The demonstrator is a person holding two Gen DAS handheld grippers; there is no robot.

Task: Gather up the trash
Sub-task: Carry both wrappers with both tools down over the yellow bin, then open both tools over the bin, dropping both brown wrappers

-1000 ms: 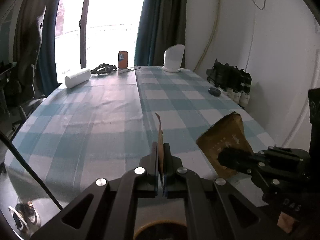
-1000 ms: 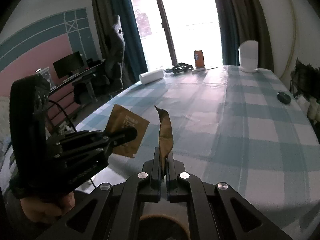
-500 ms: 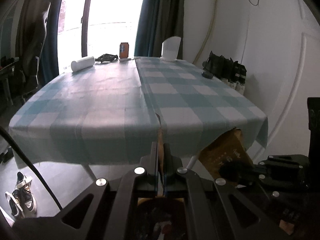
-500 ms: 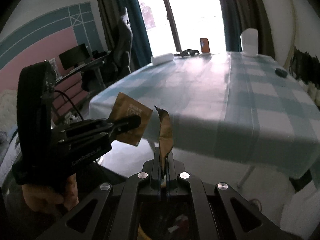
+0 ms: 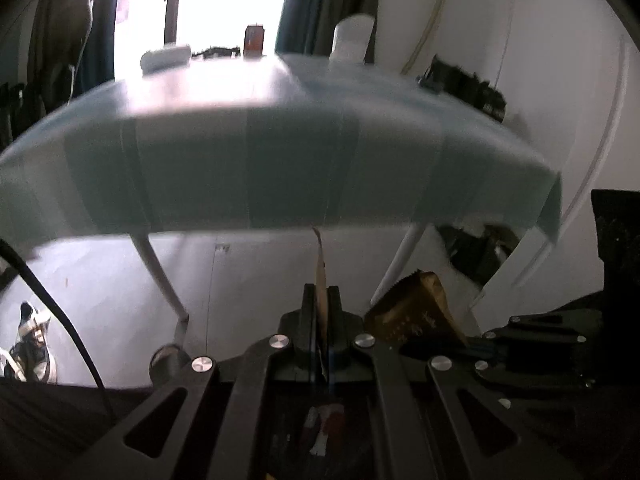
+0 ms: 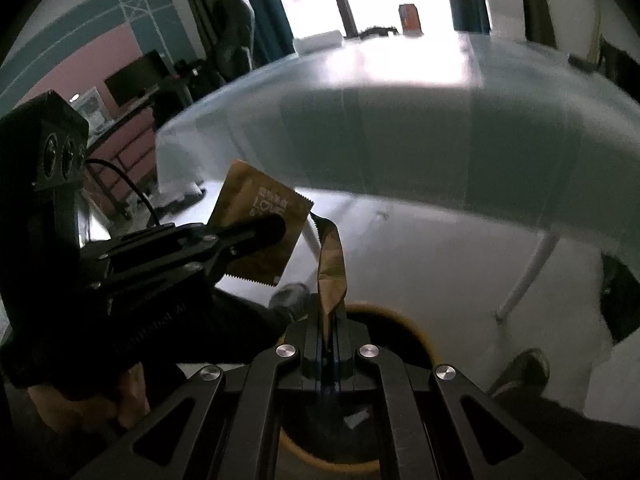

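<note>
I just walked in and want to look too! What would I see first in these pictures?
First, two brown wrappers: the left gripper pinches a flat one, and the right gripper pinches a bent one, low, in front of the table. Below the right gripper is a round bin. Behind hangs a checked tablecloth.

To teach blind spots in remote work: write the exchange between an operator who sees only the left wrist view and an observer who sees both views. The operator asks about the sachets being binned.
Operator: My left claw shows its brown foil sachet edge-on only. Is there any print on it?
Observer: Yes. The right wrist view shows its flat face, printed with the word LOVE.
Operator: I can't make out a bin. Is there one?
Observer: A round tan-rimmed bin shows below the right claw, which is shut on a bent brown foil sachet.
</note>
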